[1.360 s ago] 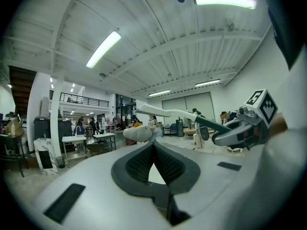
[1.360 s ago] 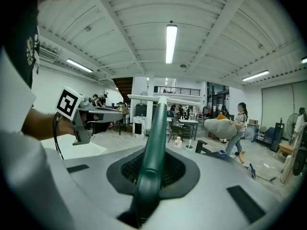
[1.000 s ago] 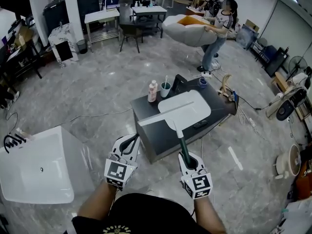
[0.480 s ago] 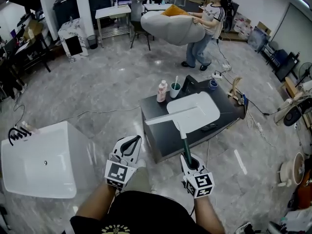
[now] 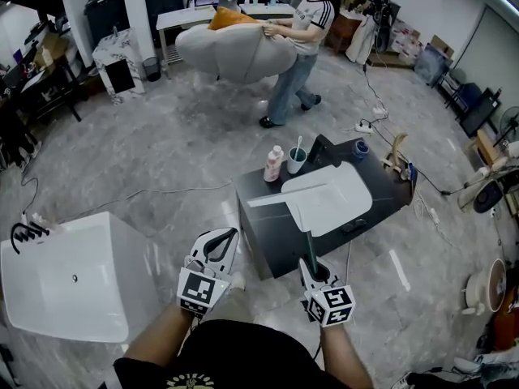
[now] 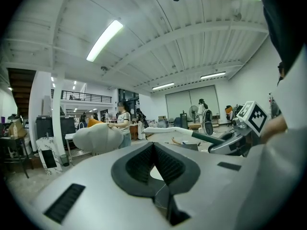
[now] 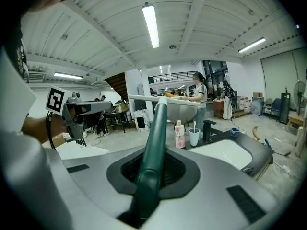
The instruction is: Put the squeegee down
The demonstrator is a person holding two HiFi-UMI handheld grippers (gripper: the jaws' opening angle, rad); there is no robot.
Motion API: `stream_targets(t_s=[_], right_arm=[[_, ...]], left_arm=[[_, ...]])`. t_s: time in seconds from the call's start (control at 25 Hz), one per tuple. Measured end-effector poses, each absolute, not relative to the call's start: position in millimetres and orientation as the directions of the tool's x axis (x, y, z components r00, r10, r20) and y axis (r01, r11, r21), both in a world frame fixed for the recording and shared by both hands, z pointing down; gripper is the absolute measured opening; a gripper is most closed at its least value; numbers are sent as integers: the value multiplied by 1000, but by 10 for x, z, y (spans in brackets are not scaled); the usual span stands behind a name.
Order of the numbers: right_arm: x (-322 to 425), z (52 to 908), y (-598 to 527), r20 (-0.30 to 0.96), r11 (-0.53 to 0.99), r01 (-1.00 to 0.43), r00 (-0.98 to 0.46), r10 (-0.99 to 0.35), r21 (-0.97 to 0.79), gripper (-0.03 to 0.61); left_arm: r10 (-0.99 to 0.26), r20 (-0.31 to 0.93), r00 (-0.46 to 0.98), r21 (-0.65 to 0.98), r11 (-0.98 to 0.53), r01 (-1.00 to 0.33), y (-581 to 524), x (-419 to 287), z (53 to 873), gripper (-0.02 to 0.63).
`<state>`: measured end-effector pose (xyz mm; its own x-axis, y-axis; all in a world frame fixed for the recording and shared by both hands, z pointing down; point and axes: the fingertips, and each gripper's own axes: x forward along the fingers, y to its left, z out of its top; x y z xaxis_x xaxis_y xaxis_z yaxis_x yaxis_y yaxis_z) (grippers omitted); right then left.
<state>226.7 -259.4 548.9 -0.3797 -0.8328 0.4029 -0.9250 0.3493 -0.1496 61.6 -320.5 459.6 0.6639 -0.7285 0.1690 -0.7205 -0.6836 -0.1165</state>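
place: open workshop hall | cues: strip lights (image 7: 151, 25), mezzanine railing (image 6: 84, 98), work tables (image 5: 174, 16)

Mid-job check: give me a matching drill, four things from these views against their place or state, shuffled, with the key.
1 squeegee
2 left gripper
3 pink bottle
4 white sink

A stands beside the cup on the dark counter
B shut, nothing between its jaws
C set into the counter's top
D green handle clamped in the right gripper

Pairs: 1-D, 2-B, 3-A, 4-C
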Motion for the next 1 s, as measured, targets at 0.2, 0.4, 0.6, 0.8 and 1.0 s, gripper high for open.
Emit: stream_targets(t_s=[0.2,0.4,0.6,0.8,1.0], right_arm=[[2265,5761,-2948,430,337,-928,-372,-823,-157,52],[2344,6141,-3255,476,317,-935,-353,-806,-157,51],[2431,6586,-3460,526,282,-944,-331,-783,-173,52],[2468,7076,-3573,583,262,-952,-306,-753,-162,51],[2466,7511,-3584,646,251,-957,-285,-708,-148,51]], left_arm=[[-724,199,660,-121,-687,-717,-3511,575,4700,21],[-719,231,655,-114,-689,-716,-3717,548,4861,21],[-705,262,659,-99,-699,-709,-3853,559,5025,21],[-683,297,667,-82,-714,-695,-3946,597,5207,21],[-656,316,685,-70,-736,-673,-3977,670,5331,21]])
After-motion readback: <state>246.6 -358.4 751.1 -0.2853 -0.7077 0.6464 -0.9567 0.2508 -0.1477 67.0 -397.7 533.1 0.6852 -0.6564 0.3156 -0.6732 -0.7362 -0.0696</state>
